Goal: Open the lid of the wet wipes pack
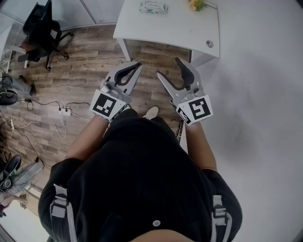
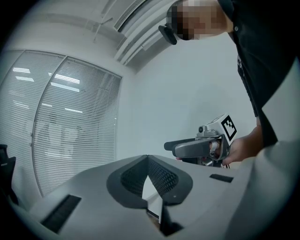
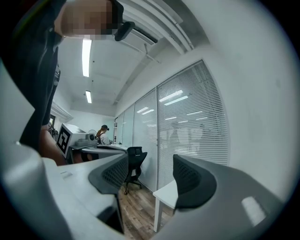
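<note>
The wet wipes pack (image 1: 154,6) lies flat near the far edge of a white table (image 1: 165,28), well ahead of both grippers. My left gripper (image 1: 136,65) is held level in front of the person's body; its jaws meet at the tips with nothing between them, and its dark pads (image 2: 159,176) touch in the left gripper view. My right gripper (image 1: 168,66) is beside it, open and empty. Through the gap between its pads (image 3: 192,183) I see a corner of the table (image 3: 166,192). Neither gripper view shows the pack.
A yellow object (image 1: 196,4) sits on the table's far right. A black office chair (image 1: 42,28) stands at the far left on the wood floor. A power strip with cables (image 1: 64,112) lies on the floor to the left. Window blinds (image 3: 187,122) line the wall.
</note>
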The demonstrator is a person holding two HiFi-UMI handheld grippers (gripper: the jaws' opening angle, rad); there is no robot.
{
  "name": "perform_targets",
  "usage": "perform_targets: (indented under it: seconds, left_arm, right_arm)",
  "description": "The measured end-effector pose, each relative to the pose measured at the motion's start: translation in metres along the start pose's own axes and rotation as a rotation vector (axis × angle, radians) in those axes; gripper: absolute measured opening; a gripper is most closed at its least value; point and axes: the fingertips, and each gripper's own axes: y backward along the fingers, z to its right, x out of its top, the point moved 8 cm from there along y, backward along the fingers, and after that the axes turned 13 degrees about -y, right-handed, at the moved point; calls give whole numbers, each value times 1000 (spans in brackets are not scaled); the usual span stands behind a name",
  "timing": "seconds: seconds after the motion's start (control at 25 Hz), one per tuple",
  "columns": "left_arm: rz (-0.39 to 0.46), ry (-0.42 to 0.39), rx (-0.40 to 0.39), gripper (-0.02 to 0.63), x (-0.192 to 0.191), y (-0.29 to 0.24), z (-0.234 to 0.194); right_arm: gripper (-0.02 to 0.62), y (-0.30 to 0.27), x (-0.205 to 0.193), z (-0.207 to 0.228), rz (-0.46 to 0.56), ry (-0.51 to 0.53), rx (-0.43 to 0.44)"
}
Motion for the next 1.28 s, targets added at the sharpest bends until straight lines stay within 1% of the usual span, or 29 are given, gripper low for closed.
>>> perform_targets:
  seconds: [0.12,0.28,0.52,0.6,0.76,0.96,1.08,1.28]
  left_arm:
    - [-6,-2,16,8,6,-4,6]
    - [-21,-9,38,8,15,-12,26]
    - [-43,-23,46,8,16,-13,40]
    - [-42,-16,47,8,17,-17,43]
    - [-57,0,49,8,19,-24,36]
    - [-59,-7,45,8,2,-40,30]
    - [-50,0,44,8,-11,-56,20]
    - [-41,5,38,8,-20,-82,-7]
  right_arm:
    - [310,5,5,5,3,-1,21]
    - [310,24,12,14,10,-2,41]
    - [308,36,12,22,15,1,43]
    - [308,40,9,24,12,2,43]
    - [308,34,14,29,1,0,43]
    - [308,27,5,48,-5,-4,38]
    - [308,16,3,64,-10,-2,33]
    - [308,-11,6,90,-26,-2,32]
